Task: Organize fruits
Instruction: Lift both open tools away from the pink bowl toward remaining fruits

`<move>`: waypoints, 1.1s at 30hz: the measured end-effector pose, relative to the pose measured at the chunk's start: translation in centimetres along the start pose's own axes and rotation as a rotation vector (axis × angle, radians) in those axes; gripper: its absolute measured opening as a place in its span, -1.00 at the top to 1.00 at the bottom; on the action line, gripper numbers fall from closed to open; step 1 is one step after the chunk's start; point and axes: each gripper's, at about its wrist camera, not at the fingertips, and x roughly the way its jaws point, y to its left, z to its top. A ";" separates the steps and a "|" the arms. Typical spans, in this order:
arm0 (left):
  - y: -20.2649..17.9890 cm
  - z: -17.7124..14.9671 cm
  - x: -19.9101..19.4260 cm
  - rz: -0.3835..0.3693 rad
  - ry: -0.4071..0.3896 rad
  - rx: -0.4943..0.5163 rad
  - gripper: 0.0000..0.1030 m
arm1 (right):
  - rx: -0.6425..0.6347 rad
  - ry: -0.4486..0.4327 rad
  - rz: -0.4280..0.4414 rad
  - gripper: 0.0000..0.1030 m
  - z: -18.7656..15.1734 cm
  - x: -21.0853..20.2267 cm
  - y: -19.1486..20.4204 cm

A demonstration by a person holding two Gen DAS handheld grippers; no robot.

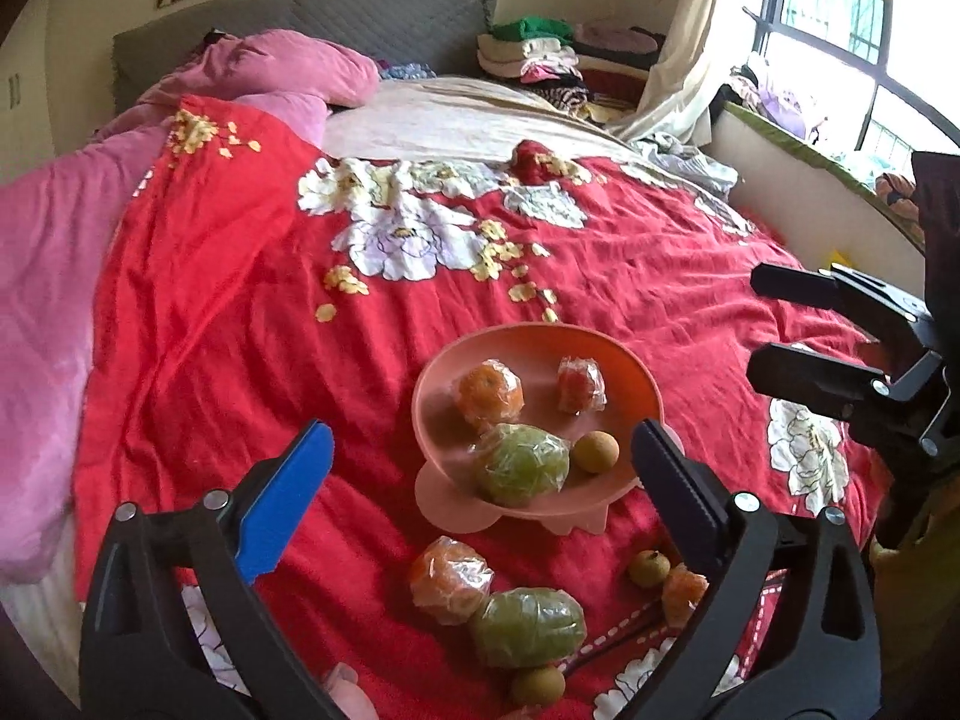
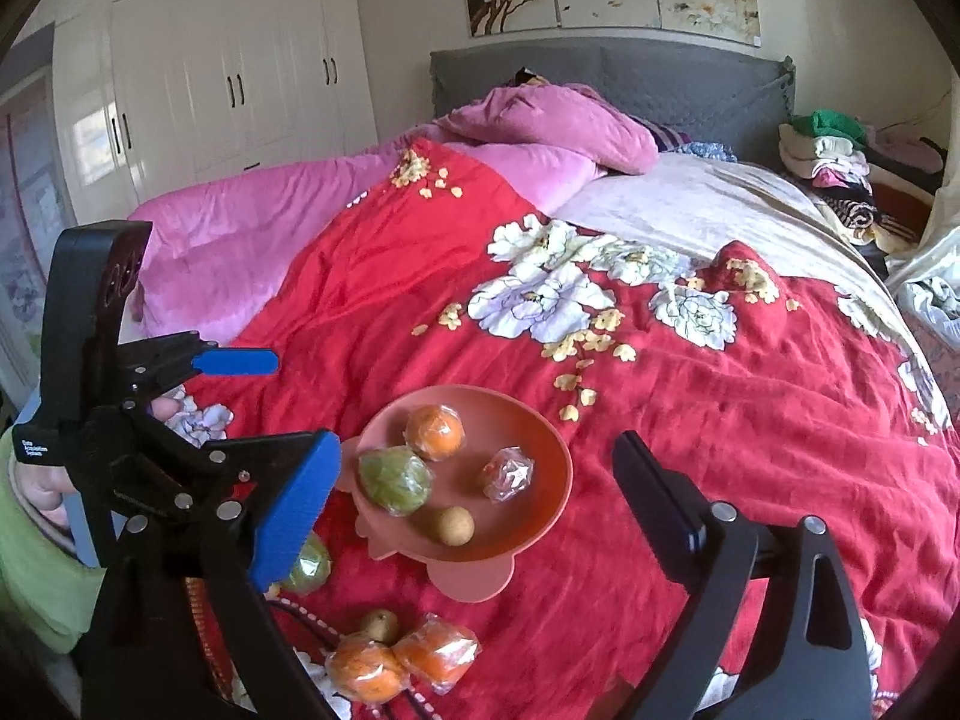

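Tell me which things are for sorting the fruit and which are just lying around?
For the job: pink bowl, fruit in it like the wrapped orange, loose fruit on the bedspread like the green one.
Lying about: pink blanket, folded clothes, wardrobe.

So I'm in someone's bedroom at home: a big bed with a red floral quilt [image 2: 690, 420], a rumpled pink fleece blanket [image 2: 252, 240], a grey padded headboard [image 2: 660, 90], tall white wardrobe doors [image 2: 228, 72] and folded clothes piled [image 1: 540, 54] beside the window [image 1: 840, 12].

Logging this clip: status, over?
Left gripper and right gripper open, empty. Pink bowl holds four fruits; wrapped orange and others on bedspread. Nothing blocking.
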 end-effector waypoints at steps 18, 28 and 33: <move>2.2 -1.8 -3.0 0.069 -0.037 -0.058 -0.81 | 0.011 -0.003 -0.015 -0.82 -2.2 -1.5 1.6; 2.3 -3.2 -3.2 0.084 -0.017 -0.060 -0.81 | 0.034 0.024 -0.041 -0.84 -3.9 -1.9 1.8; 1.9 -3.8 -3.1 0.084 -0.004 -0.047 -0.81 | 0.017 0.038 -0.066 -0.84 -4.6 -1.9 2.1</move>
